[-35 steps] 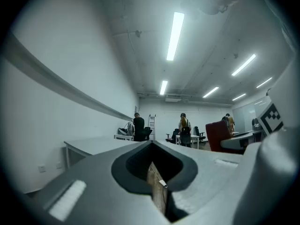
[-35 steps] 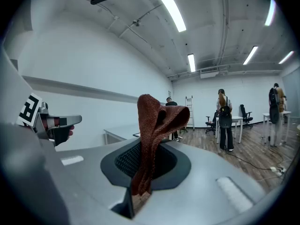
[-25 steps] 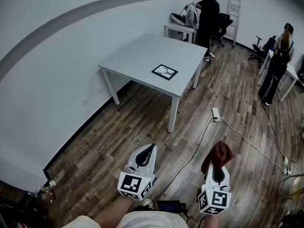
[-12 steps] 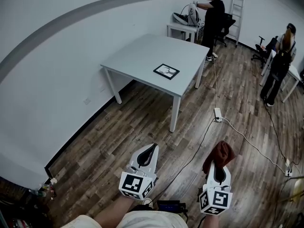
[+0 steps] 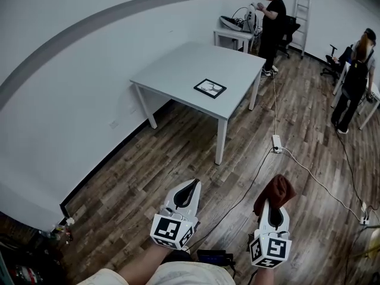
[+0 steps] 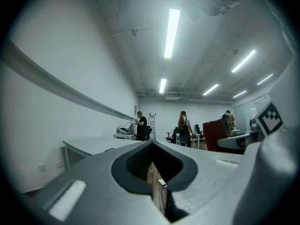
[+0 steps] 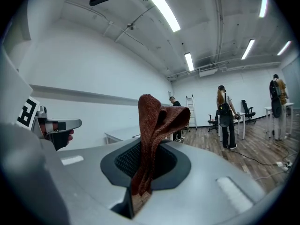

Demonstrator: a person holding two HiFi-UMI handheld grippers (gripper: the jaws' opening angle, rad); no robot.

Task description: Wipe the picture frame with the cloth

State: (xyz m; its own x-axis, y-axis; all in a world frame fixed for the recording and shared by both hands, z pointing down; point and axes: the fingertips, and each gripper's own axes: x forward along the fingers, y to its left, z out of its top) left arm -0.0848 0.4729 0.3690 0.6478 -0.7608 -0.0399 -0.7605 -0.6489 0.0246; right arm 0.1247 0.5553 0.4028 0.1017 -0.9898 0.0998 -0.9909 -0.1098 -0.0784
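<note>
A black-edged picture frame [image 5: 209, 88] lies flat near the front right edge of a grey table [image 5: 178, 70], far ahead of both grippers. My right gripper [image 5: 272, 203] is shut on a rust-brown cloth [image 5: 273, 193], which sticks up from its jaws [image 7: 152, 139]. To its left, my left gripper [image 5: 186, 193] is shut with nothing between its jaws. Both are held low over the wooden floor, well short of the table. In the left gripper view the table [image 6: 93, 145] shows at the left.
A white power strip [image 5: 277, 143] and cables trail across the floor right of the table. One person [image 5: 273, 22] stands at a far desk near a ladder [image 5: 303, 16]; another person [image 5: 353, 82] stands at the right. The white wall runs along the left.
The whole view has shifted slightly: the table and picture frame sit a little further right and lower in the head view. Both grippers keep their places and the cloth stays held.
</note>
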